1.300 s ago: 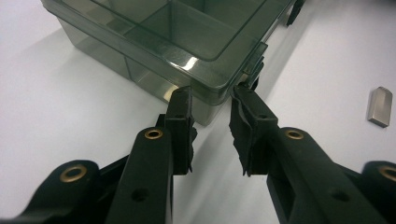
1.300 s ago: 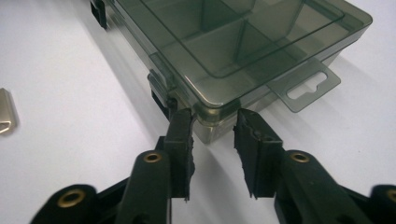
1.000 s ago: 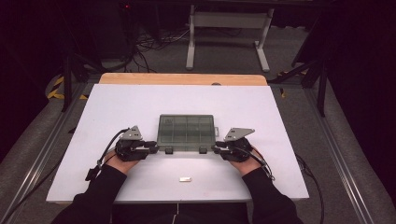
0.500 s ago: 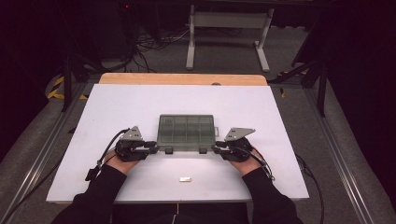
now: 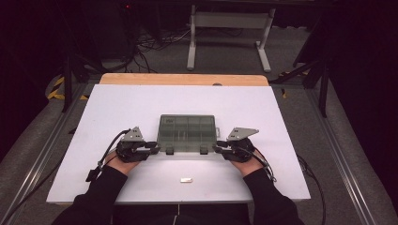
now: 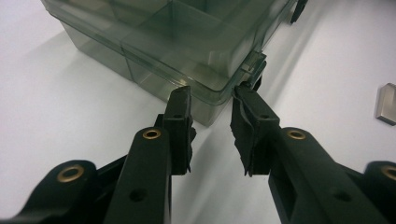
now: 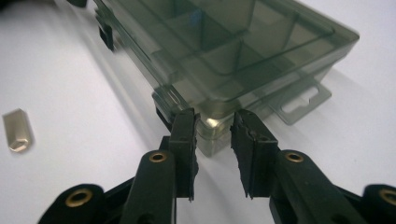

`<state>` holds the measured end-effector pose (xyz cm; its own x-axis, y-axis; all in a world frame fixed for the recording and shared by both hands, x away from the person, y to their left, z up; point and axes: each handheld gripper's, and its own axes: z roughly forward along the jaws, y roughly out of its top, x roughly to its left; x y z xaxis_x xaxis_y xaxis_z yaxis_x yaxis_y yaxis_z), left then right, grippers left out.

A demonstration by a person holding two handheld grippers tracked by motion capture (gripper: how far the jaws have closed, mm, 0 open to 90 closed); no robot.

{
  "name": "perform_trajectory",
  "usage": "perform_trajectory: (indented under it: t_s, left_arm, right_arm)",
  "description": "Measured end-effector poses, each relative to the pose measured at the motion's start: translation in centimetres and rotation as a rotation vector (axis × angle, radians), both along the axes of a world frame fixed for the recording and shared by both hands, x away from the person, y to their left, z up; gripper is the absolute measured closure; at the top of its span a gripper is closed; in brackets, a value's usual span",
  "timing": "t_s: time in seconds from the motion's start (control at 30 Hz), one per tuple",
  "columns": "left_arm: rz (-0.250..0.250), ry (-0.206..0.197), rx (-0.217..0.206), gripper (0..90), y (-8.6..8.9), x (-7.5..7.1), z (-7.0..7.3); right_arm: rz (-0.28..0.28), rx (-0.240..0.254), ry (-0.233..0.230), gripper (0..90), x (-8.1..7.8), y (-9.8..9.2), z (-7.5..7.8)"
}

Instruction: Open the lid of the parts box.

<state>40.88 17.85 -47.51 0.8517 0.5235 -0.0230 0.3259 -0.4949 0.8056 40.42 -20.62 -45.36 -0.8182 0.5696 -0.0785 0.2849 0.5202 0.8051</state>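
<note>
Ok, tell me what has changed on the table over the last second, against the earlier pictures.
Nothing has visibly changed. The left gripper and the right gripper sit at the near corners of the clear compartment box, one corner between each pair of jaws, and the small metal piece lies where it was, near the table's front edge.
</note>
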Motion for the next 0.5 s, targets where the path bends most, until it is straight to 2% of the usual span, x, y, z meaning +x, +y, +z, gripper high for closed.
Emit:
perform_trajectory:
  t_s: [0.1,0.3,0.47,0.5]
  left_arm:
    - [0.004,-0.006,0.003,68.9,0.11,-0.04,0.09]
    - [0.008,0.002,-0.021,72.2,0.55,-0.21,0.38]
    - [0.017,-0.009,-0.047,87.9,0.82,-0.56,0.82]
    - [0.012,0.005,-0.073,89.8,0.82,-0.58,0.94]
  right_arm:
    - [-0.003,0.007,-0.013,70.3,-0.08,0.0,0.28]
    - [-0.009,0.022,-0.029,71.0,-0.09,-0.09,0.61]
    - [-0.009,0.029,-0.033,71.0,-0.1,-0.15,0.73]
    - [-0.01,0.03,-0.034,71.0,-0.09,-0.16,0.75]
